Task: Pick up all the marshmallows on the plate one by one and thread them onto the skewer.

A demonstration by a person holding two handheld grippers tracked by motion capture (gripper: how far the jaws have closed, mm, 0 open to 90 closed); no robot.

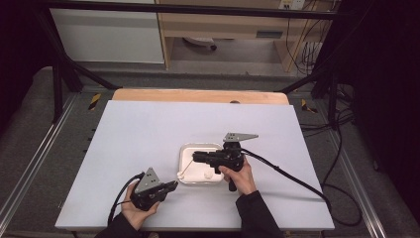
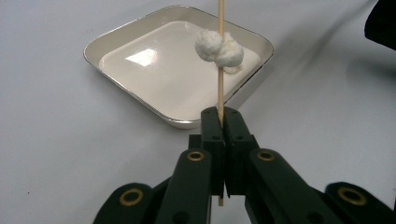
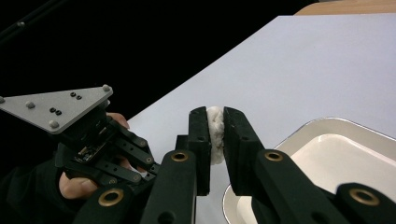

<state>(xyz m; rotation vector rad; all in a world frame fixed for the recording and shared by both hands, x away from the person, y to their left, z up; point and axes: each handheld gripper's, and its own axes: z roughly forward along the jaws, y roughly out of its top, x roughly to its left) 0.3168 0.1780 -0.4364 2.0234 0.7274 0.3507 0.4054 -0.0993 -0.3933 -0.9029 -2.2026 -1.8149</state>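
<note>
left gripper (image 2: 219, 122) is clamped on a thin wooden skewer (image 2: 220, 88) carrying white fluffy lumps (image 2: 219, 48), mid-frame over the shallow square white tray (image 2: 112, 39). right gripper (image 3: 215, 128) pinches another soft white lump (image 3: 215, 130), tray (image 3: 327, 128) lower right, the other gripper lower left.

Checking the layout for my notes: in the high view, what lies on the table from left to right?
Left gripper → wooden skewer → white tray → right gripper, over the tray.

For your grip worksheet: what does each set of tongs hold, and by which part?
The left tongs pinch a skewer near its lower end, below two white lumps threaded on it. The right tongs squeeze another white lump by its sides.
</note>
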